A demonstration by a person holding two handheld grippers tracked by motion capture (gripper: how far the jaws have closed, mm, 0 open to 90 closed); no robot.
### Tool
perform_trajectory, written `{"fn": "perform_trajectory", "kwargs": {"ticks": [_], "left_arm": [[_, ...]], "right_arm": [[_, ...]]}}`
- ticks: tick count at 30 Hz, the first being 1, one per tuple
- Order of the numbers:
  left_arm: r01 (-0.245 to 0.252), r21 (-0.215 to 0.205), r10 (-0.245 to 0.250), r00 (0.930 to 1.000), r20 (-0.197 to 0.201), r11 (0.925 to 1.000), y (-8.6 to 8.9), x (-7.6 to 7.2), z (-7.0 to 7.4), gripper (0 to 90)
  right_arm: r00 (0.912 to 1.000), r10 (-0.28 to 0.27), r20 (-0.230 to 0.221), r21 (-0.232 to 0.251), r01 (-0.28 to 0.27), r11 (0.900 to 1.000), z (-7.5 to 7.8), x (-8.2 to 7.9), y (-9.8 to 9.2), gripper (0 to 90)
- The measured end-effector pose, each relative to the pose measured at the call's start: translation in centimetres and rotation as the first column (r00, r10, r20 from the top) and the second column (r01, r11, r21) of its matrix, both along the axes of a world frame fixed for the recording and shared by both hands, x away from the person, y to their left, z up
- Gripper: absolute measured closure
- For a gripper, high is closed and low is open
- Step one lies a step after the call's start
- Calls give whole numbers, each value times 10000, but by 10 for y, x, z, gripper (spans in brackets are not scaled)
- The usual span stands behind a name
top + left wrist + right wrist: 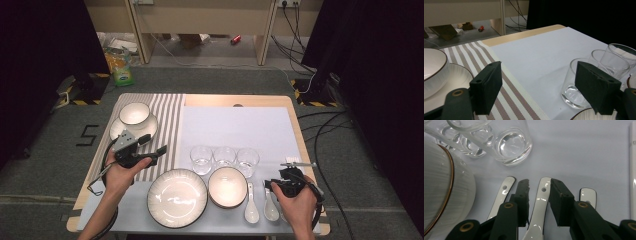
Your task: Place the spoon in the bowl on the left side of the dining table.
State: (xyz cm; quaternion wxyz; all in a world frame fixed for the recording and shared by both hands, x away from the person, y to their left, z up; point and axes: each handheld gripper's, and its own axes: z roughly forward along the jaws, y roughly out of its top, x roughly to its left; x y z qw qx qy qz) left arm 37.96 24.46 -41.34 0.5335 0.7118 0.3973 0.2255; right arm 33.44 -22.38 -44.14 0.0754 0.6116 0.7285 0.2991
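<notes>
Altogether three spoons (541, 202), three glasses (224, 157).

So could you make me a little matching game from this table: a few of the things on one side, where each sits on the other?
Things:
1. small bowl
2. middle spoon
3. three glasses
4. big plate

Places:
A. in a row on the white mat, behind the plate and bowl
B. on a saucer on the striped mat
C. at the near edge, left of the gold-rimmed bowl
D. between the right gripper's jaws

Pairs: 1-B, 2-D, 3-A, 4-C
</notes>
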Motion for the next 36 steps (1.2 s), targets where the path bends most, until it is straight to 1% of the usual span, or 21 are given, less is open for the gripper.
{"fn": "perform_trajectory", "kwargs": {"ticks": [8, 14, 15, 18, 20, 21, 22, 27, 30, 34, 36], "left_arm": [[-13, 3, 13, 10000, -35, 10000, 0, 0, -1, 214], [-25, -4, 25, 10000, -34, 10000, 0, 0, -1, 217], [-22, -14, 22, 10000, -42, 10000, 0, 0, -1, 218], [-29, -33, 28, 10000, -62, 10000, 0, 0, -2, 218], [-38, -30, 37, 10000, -82, 10000, 1, 0, -2, 218], [-34, -27, 34, 10000, -87, 10000, 1, 0, -2, 218], [-28, -20, 28, 10000, -86, 10000, 0, 0, -2, 219], [-35, -22, 34, 10000, -84, 10000, 0, 0, -2, 218], [-16, -43, 16, 9999, -112, 10000, 0, 0, -2, 219], [-18, -62, 17, 9999, -113, 10000, 0, 0, -2, 219], [-23, -43, 22, 9999, -131, 10000, 0, 0, -2, 219]], "right_arm": [[9993, -104, -365, 31, 105, 9999, -4, 2, -1, 738], [9989, -68, -463, 13, 69, 10000, -6, 3, -3, 756], [9986, -157, -511, 36, 159, 9999, -6, 3, -3, 758], [9981, -169, -588, 50, 172, 9998, -8, 4, -4, 764], [9976, -147, -669, 73, 153, 9999, -9, 4, -4, 767], [9968, -155, -785, 105, 163, 9998, -10, 4, -4, 768], [9971, -138, -751, 84, 145, 9999, -11, 5, -4, 768], [9962, -99, -861, 30, 102, 9999, -13, 5, -4, 775], [9945, -129, -1038, 178, 148, 9997, -13, 5, -5, 776], [9937, -148, -1111, 271, 179, 9995, -13, 6, -7, 784], [9934, -161, -1136, 480, 216, 9986, -14, 6, -8, 790]]}}
